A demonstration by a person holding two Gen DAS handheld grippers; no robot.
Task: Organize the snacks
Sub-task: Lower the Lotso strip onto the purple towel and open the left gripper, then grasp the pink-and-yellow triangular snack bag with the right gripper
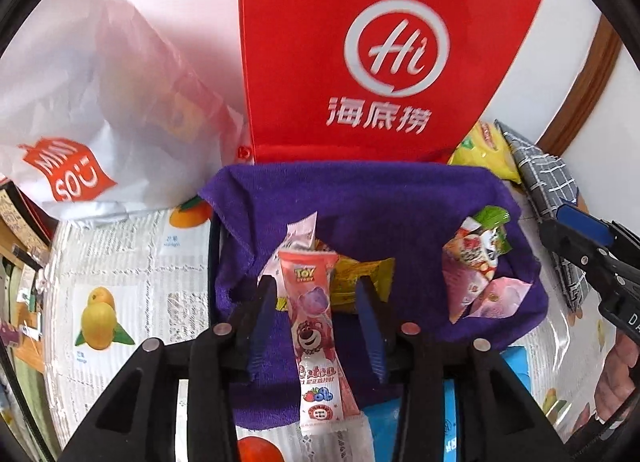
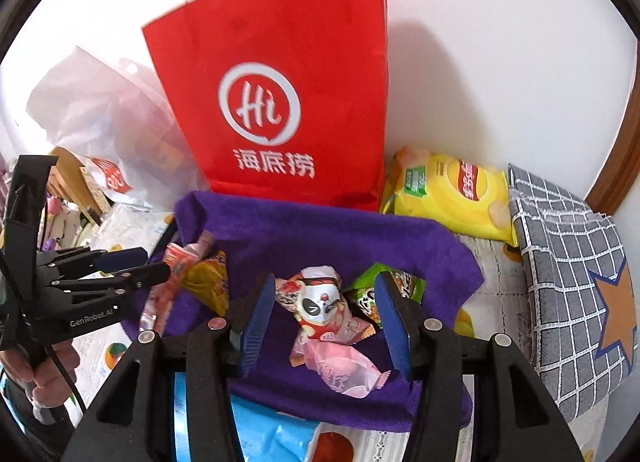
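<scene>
A purple cloth (image 1: 360, 197) lines a tray and holds several snacks. My left gripper (image 1: 316, 294) is open, its blue pads either side of a long pink Toy Story lollipop packet (image 1: 314, 326) that lies over a yellow packet (image 1: 360, 282). My right gripper (image 2: 326, 314) is open around a panda-face snack packet (image 2: 324, 302) and a pink wrapper (image 2: 344, 370); a green packet (image 2: 368, 286) lies beside them. The same cloth shows in the right wrist view (image 2: 320, 234). The left gripper also shows in the right wrist view (image 2: 132, 266), the right gripper in the left wrist view (image 1: 580, 229).
A red Haidilao paper bag (image 2: 280, 101) stands behind the cloth. A white Miniso plastic bag (image 1: 80, 101) lies at the left. A yellow chips bag (image 2: 452, 193) and a grey checked cloth (image 2: 568, 270) lie at the right. A fruit-print tablecloth (image 1: 120, 282) covers the table.
</scene>
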